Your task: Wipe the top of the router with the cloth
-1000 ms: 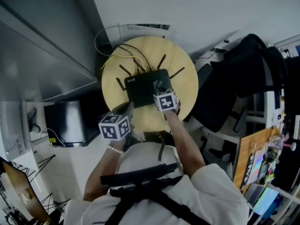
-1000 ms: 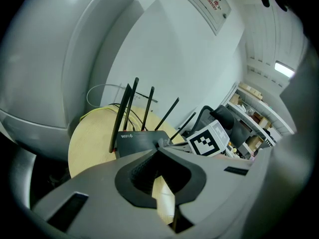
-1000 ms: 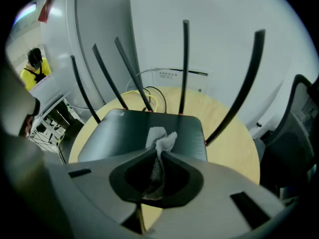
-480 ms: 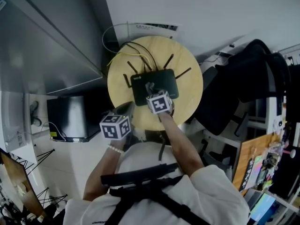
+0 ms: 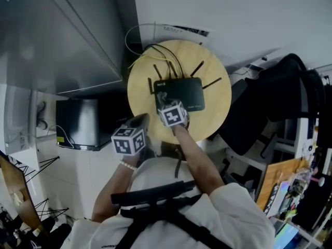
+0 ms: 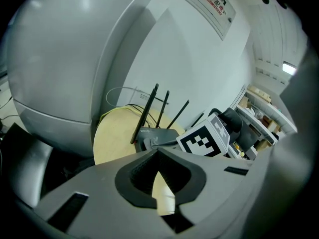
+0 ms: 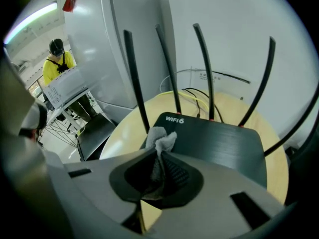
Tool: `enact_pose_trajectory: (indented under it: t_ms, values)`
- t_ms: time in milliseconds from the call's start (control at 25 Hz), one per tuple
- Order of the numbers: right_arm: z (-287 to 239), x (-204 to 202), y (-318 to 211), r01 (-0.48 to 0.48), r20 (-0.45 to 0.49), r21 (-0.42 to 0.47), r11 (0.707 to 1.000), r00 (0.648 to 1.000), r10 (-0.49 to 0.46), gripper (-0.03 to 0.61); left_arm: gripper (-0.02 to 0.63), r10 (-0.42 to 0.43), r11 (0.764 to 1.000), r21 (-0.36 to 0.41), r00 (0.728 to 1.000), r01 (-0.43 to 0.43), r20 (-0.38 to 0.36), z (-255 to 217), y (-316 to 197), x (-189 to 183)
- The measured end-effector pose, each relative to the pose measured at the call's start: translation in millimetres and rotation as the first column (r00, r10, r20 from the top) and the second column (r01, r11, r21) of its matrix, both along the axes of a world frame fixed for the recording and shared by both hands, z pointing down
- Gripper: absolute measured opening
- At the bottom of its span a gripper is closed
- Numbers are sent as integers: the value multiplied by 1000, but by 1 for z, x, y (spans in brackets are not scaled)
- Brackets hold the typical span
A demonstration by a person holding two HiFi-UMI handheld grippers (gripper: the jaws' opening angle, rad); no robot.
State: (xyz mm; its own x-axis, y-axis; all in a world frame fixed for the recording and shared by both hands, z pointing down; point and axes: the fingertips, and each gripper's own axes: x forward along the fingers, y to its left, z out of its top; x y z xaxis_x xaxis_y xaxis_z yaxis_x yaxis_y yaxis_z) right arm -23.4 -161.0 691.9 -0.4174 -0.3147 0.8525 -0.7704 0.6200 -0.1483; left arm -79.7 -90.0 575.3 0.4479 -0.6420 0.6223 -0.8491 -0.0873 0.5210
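Black Wi-Fi router (image 5: 182,92), four antennas, on round wooden table (image 5: 141,95).
Right claw (image 7: 159,153) clenched on grey cloth (image 7: 159,137), at router's labelled corner; left claw (image 6: 155,149) closed, empty, near table edge.

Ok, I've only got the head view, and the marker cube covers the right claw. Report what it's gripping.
Observer: The right gripper view shows the right claw shut on a bunched grey cloth.
Operator: Give me where the cloth sits on the router.
Observer: It is over the router's near-left corner, just beside the WIFI 6 print. The rest of the black top stretches away to its right.
Operator: Now check the left claw.
Observer: The left gripper view shows the left claw shut with nothing in it.
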Motion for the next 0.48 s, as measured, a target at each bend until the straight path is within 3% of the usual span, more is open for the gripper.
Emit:
enact_pose_trajectory:
  t_ms: [280,480]
  values:
    - [-9,-17,20,58,43,-27,998,997,-56,40,-3,-10,1000,-4,1000,10,-10,2,4,-6]
    - [-2,-4,22,63,17,-34,997,998,-62,40,-3,5,1000,-1,1000,-5,-12,2,2,-2]
